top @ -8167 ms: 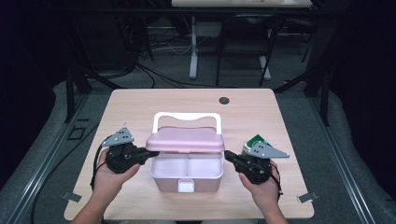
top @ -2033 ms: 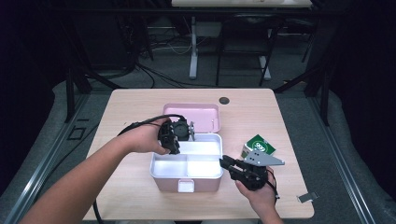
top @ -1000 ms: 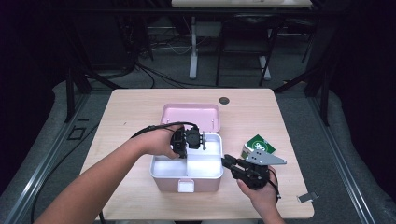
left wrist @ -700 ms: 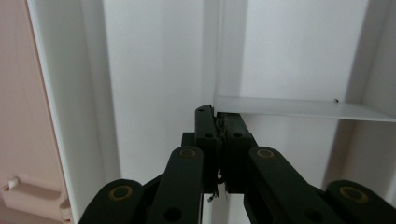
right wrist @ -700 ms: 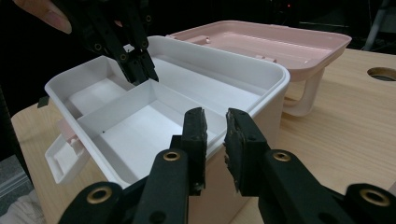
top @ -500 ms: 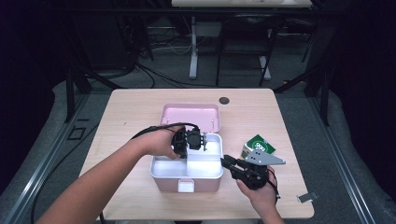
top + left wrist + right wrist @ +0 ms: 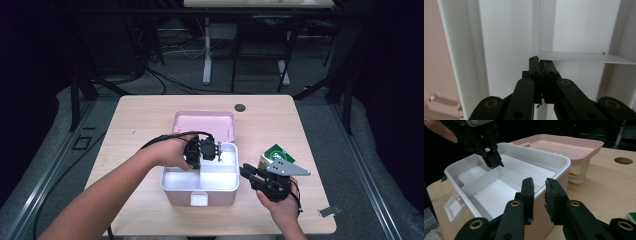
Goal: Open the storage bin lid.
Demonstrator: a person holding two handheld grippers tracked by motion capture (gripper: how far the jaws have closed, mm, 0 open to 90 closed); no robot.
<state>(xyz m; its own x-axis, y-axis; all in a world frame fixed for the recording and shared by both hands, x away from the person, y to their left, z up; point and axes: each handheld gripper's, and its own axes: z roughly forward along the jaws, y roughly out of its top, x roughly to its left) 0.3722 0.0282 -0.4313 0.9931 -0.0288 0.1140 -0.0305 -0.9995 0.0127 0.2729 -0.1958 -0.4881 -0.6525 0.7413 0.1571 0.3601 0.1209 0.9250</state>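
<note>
The left claw (image 7: 216,150) is closed tight on the thin white divider wall (image 7: 584,57) of the inner tray (image 7: 200,175), probably to lift it out. The right claw (image 7: 539,195) pinches the tray's right rim to steady the pink storage box (image 7: 199,196). The plastic is smooth and glossy; the pink lid (image 7: 204,122) lies open behind on the wooden bench (image 7: 140,120).

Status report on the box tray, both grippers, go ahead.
Left gripper shut on white tray's divider. Right gripper clamped on the tray's rim. Pink lid off, behind box. Nothing in the way.
</note>
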